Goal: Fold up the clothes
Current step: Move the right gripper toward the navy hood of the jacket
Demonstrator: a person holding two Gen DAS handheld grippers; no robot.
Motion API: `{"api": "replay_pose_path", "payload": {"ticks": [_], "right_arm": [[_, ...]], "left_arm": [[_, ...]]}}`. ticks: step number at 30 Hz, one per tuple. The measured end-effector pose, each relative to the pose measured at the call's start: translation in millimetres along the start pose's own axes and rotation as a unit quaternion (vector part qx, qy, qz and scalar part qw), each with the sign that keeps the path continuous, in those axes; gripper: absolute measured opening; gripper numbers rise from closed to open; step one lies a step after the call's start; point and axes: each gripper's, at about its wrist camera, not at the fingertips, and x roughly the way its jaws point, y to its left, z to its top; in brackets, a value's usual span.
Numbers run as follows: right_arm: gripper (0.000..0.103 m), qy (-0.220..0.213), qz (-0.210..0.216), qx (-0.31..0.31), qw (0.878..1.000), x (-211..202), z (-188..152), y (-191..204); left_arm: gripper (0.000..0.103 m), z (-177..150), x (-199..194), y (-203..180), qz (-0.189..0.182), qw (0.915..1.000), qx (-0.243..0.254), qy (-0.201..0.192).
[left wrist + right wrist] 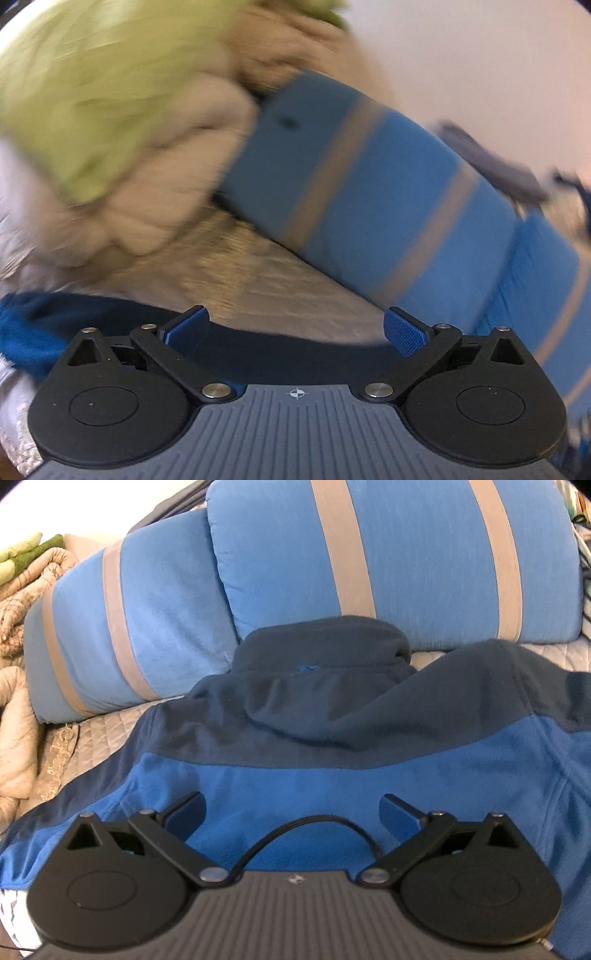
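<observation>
Jaws of both the left gripper [295, 330] and right gripper [293, 812] stand spread, nothing between them. No legible writing. Fleece [314, 746] lies flat on the bed [110, 716] directly under the right jaws, its dark edge below the left.

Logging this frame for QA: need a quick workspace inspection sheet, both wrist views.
Surface: bed with a quilted grey cover, bare between pillows and garment.
Job's things: blue and navy fleece jacket spread on the bed, collar toward the pillows, not yet folded.
Clutter: two blue pillows with grey stripes; beige comforter bunched at the side; green cloth, blurred.
Grippers: left gripper open, nothing between its fingers; right gripper open over the jacket, not gripping it.
Cables: a black cable loop at the right gripper's base.
Surroundings: pale wall.
</observation>
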Motion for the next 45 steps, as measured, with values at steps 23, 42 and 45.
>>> {"api": "replay_pose_path", "payload": {"ticks": [23,42,45], "right_arm": [[0.103,-0.128,-0.184,0.166,0.960,-39,18,-74],[0.103,-0.127,-0.184,0.125,0.966,-31,21,-59],[0.103,-0.127,-0.189,0.133,0.965,-31,20,-63]], "left_arm": [[0.103,-134,60,-254,-0.084,0.9789,0.163,0.091],[0.103,-152,93,-212,-0.092,0.9778,0.084,0.168],[0.103,-154,94,-214,-0.089,0.9791,0.076,0.166]]}}
